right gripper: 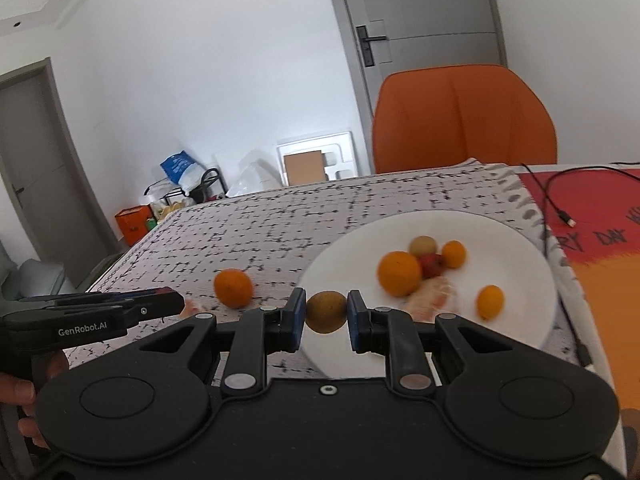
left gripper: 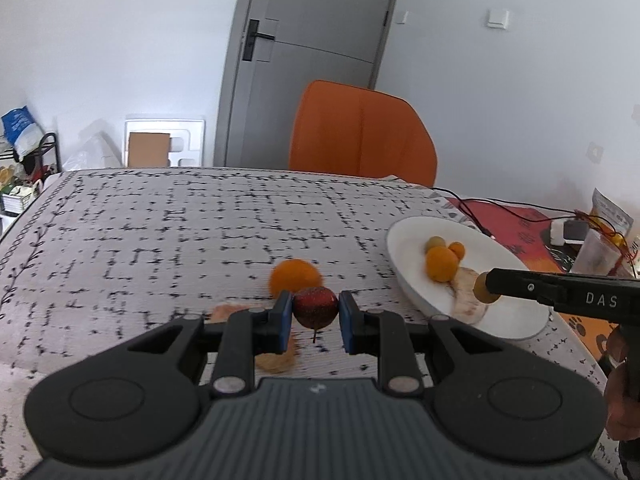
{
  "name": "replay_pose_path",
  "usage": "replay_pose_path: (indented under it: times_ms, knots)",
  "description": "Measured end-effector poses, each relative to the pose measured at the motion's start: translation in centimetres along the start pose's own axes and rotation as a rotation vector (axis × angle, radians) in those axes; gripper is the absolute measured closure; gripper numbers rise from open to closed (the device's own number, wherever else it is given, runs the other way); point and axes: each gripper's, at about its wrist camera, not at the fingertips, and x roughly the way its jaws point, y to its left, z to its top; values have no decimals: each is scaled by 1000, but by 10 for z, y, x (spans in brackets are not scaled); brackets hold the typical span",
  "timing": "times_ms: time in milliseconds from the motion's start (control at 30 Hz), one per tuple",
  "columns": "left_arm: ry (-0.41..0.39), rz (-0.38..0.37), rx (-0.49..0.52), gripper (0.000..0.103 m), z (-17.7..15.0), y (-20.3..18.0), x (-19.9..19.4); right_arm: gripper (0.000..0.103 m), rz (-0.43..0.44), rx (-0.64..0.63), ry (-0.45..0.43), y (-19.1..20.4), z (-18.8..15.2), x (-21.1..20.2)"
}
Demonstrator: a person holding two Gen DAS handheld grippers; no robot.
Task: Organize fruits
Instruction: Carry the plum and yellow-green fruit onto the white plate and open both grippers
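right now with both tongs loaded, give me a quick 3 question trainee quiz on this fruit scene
1. True or false: the left tongs are shut on a dark red fruit.
2. What do the right tongs hold? A) an orange B) a brownish-yellow round fruit C) nothing
3. Fill in: the orange not yet on the white plate lies on the patterned ____.

Key:
1. True
2. B: the brownish-yellow round fruit sits between the pads.
3. Tablecloth
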Motion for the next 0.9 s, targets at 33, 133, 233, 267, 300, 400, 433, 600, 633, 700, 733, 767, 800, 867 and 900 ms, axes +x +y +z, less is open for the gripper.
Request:
replay_pose_path:
  times_ms: [33,133,233,267,300,400,433,600,633,700,733,767,800,867,900]
  knots:
    - [1,-6,5,80,0,-4,2,82,-6,5,-2,-3,-1,-2]
    - [4,-21,20,80,2,-14,7,82,-24,26,-8,-14,-3,-7]
    - [10,-38,43,80,3,-24,12,82,-47,46,-14,-26,-7,-12]
    - [12,-44,49,80,3,-28,14,82,-53,53,-16,-29,-8,-14]
    - [13,-50,55,80,4,-31,16,82,-59,62,-17,-33,-9,-16]
    - [19,-66,77,80,5,-42,22,82,-80,87,-28,-46,-12,-21]
    - [21,-72,84,80,5,-46,24,82,-86,95,-30,-49,-13,-22]
    - [30,-94,108,80,7,-61,32,82,-107,130,-40,-62,-15,-25]
    - [31,-97,113,80,8,-64,33,81,-107,134,-44,-64,-15,-25]
    - [32,-101,121,80,9,-68,37,77,-118,134,-59,-66,-15,-27]
    - [32,-104,125,80,10,-71,39,77,-129,131,-64,-67,-15,-28]
    - [33,-107,129,80,10,-73,40,77,-133,132,-64,-68,-15,-29]
    - [34,-111,133,80,10,-75,41,77,-130,136,-63,-70,-16,-31]
    - [37,-116,141,80,11,-80,45,76,-126,142,-63,-72,-17,-33]
    - [39,-119,142,80,11,-82,46,75,-127,141,-63,-72,-19,-34]
